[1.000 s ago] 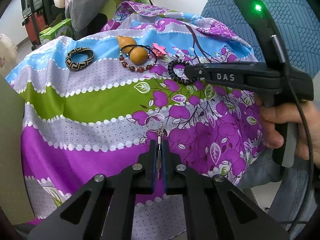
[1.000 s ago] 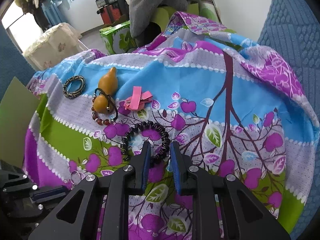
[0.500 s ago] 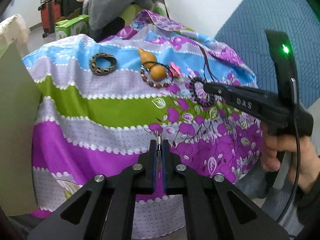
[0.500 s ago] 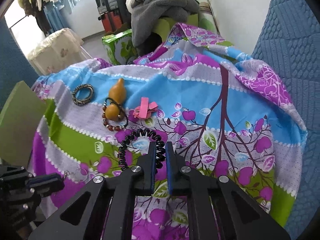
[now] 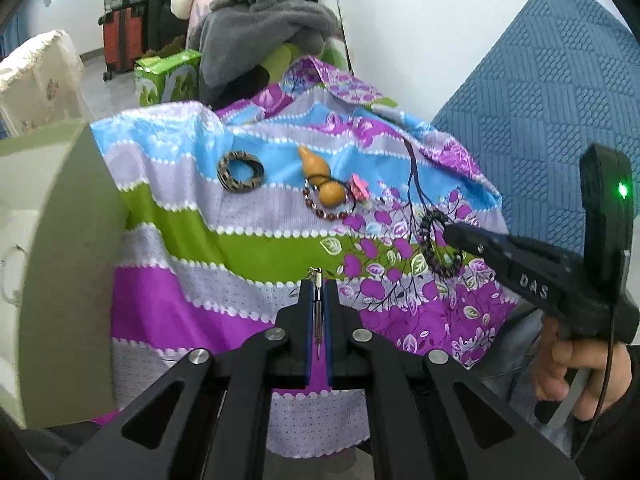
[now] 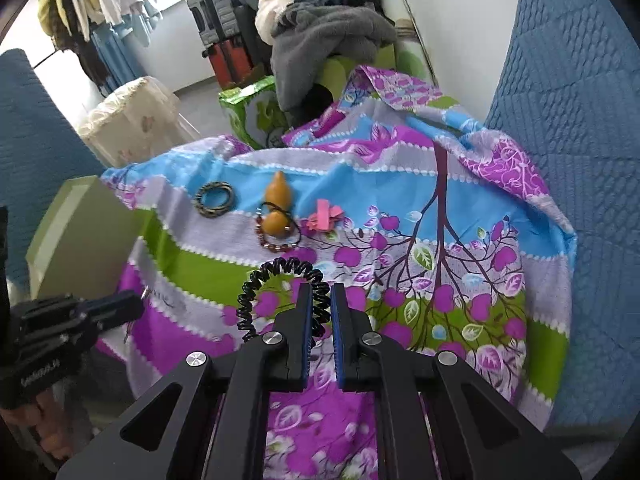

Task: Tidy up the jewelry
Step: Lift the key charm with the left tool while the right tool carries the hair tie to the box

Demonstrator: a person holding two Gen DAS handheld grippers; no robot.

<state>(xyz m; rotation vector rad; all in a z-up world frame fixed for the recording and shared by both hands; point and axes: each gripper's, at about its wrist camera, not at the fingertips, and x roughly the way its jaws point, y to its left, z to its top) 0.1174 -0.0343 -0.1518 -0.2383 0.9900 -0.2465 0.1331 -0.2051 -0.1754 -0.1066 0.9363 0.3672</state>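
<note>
My left gripper [image 5: 319, 285] is shut on a small metal key-ring charm [image 5: 316, 280] and holds it above the flowered cloth [image 5: 248, 248]. My right gripper [image 6: 320, 292] is shut on a black beaded bracelet [image 6: 280, 280], lifted off the cloth; the bracelet also shows in the left wrist view [image 5: 434, 244]. On the cloth lie a patterned bangle [image 5: 241, 171], an orange gourd pendant [image 5: 322, 182] with a red bead bracelet [image 5: 324, 212], and a pink hair clip [image 5: 360, 189].
An olive-green box [image 6: 86, 232] stands at the cloth's left edge. A blue cushion [image 6: 580, 120] rises on the right. Piled clothes [image 6: 328, 28], a green carton [image 6: 252, 112] and suitcases sit behind.
My right gripper shut on the black bracelet and lifted it. My left gripper pulled back and up with the charm, away from the cloth.
</note>
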